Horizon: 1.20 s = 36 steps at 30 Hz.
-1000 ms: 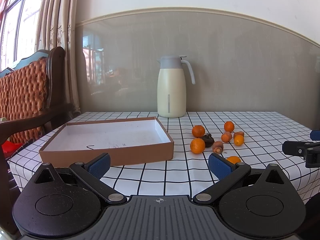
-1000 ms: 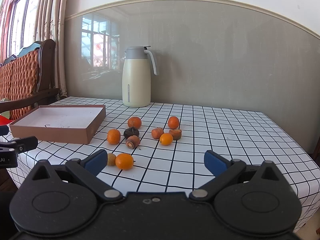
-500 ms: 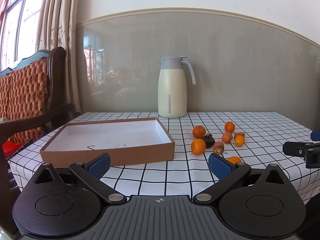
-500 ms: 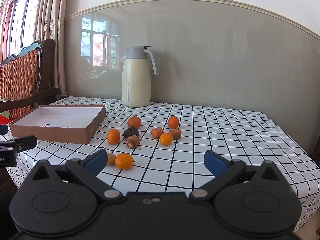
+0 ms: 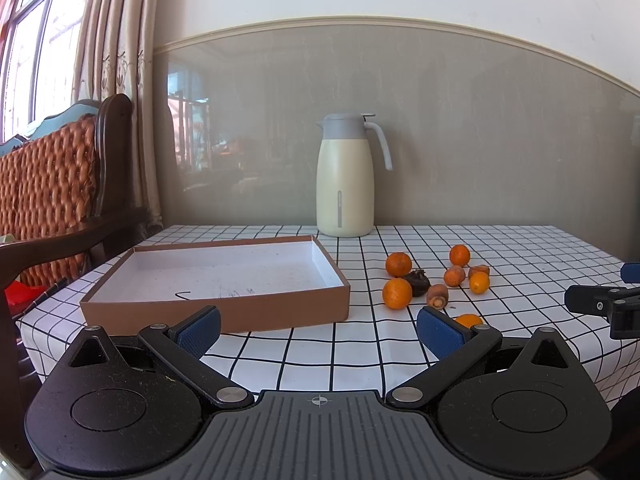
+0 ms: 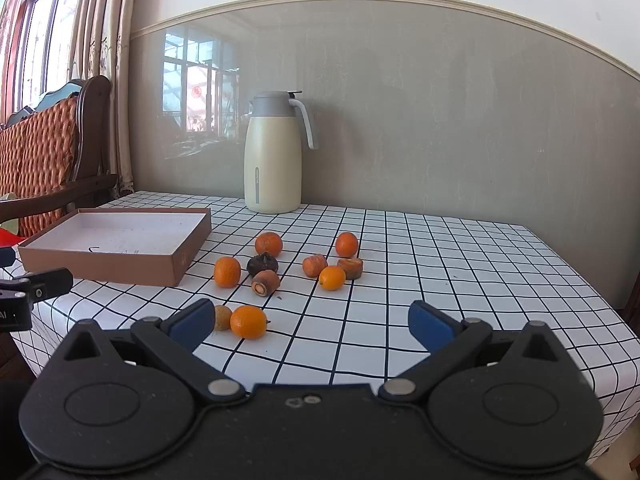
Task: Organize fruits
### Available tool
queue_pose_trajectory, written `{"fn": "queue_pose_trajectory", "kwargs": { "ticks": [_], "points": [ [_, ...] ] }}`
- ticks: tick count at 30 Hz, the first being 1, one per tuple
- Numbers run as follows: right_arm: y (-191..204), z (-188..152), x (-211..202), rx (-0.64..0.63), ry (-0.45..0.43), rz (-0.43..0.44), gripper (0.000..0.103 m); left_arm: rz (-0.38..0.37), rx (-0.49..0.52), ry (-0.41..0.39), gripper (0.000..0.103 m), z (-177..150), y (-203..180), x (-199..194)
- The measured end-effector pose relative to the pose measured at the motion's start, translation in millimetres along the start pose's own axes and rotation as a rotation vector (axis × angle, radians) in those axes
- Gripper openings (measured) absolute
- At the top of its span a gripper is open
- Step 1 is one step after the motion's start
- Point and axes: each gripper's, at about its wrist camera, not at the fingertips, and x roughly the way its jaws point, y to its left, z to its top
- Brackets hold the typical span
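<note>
Orange fruits (image 6: 248, 322) were found loose on the checked tablecloth (image 6: 440, 280), beside the empty cardboard box (image 6: 120, 236). Left gripper (image 5: 318, 326) and right gripper (image 6: 310, 322) were spread, holding nothing. The nearest fruit should be gripped gently and centrally.

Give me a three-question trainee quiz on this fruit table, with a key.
1. True or false: the cardboard box already holds fruit.
2. Which piece lies nearest the right tool? A) the orange fruit at the front B) the dark wrinkled fruit C) the fruit nearest the jug
3. Fill in: both the left tool and the right tool are ____ and hold nothing.

Key: 1 false, the box is empty; 2 A; 3 open.
</note>
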Motion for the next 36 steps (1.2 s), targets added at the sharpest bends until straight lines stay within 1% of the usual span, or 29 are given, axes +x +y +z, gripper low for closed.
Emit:
{"fn": "queue_pose_trajectory", "kwargs": {
  "ticks": [36],
  "points": [
    [1.9, 0.5, 1.2, -0.001, 0.002, -0.001, 0.097, 0.001, 0.004, 0.001, 0.103, -0.1, -2.0, 1.0]
  ]
}}
